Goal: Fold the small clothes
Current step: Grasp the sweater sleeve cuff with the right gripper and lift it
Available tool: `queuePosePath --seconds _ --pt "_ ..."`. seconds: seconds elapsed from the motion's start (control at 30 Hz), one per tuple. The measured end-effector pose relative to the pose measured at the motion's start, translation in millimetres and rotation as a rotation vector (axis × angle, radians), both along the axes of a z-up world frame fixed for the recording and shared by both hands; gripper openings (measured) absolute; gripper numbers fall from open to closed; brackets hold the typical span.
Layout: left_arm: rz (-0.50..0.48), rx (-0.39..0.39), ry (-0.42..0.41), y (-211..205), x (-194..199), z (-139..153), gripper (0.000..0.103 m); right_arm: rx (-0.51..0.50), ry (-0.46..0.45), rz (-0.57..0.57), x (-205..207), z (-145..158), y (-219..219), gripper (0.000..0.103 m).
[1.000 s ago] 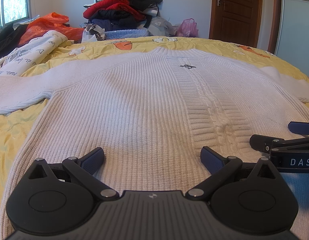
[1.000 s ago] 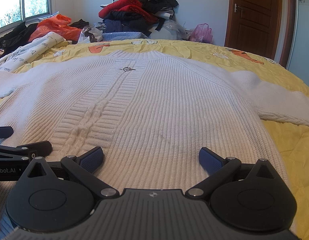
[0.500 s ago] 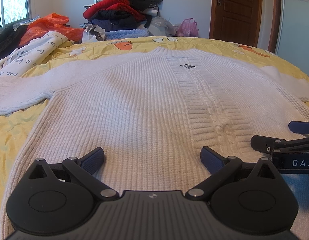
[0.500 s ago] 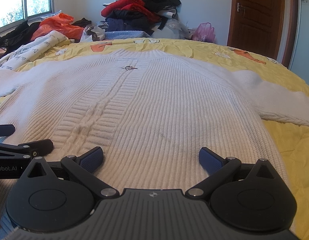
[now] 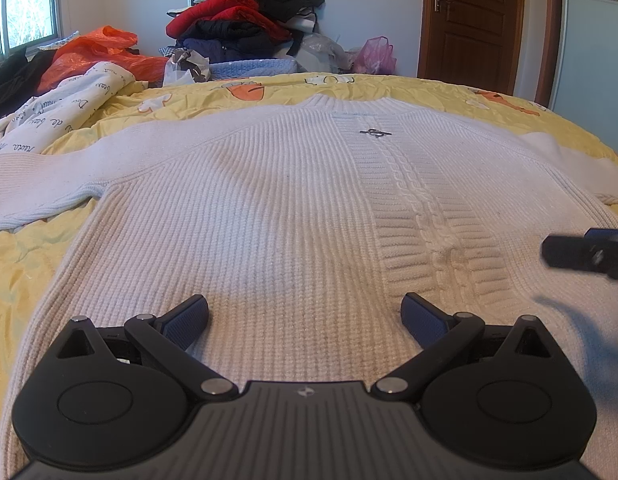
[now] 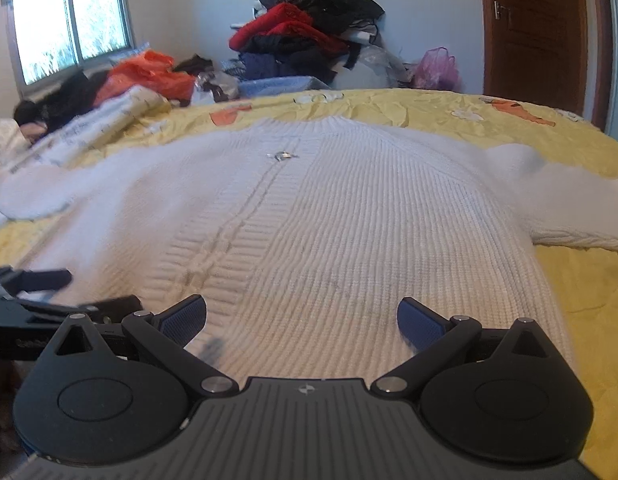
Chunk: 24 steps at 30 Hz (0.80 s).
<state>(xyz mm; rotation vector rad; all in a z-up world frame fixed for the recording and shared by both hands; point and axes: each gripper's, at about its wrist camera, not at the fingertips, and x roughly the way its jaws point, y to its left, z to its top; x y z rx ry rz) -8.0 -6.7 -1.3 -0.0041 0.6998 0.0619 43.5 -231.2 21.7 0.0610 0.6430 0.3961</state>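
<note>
A white knitted sweater (image 5: 269, 208) lies flat, front up, on a yellow bedspread (image 5: 25, 248), sleeves spread to both sides. A cable band with a small metal ornament (image 5: 375, 133) runs down its middle. My left gripper (image 5: 305, 316) is open and empty over the sweater's lower hem, left of the band. My right gripper (image 6: 303, 318) is open and empty over the hem, right of the band; the sweater (image 6: 369, 220) fills that view. The right gripper's finger shows blurred at the right edge of the left wrist view (image 5: 581, 252).
A heap of red, black and blue clothes (image 5: 245, 28) is piled at the far side of the bed. Orange bags (image 5: 97, 56) and a printed white cloth (image 5: 65, 108) lie far left. A pink bag (image 5: 375, 56) and a brown door (image 5: 473, 20) stand far right.
My right gripper has lifted and tilted up, so its view now shows more of the room and is blurred. My left gripper has hardly moved.
</note>
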Motion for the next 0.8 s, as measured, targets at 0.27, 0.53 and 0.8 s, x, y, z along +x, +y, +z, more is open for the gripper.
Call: queuePosePath --seconds 0.27,0.53,0.8 --pt "0.000 0.000 0.000 0 0 0 0.103 0.101 -0.100 -0.204 40 47 -132 0.103" --pt "0.000 0.000 0.000 0 0 0 0.103 0.378 -0.060 -0.733 86 35 -340 0.089" --pt "0.000 0.000 0.000 0 0 0 0.103 0.446 0.000 -0.887 106 -11 -399 0.078"
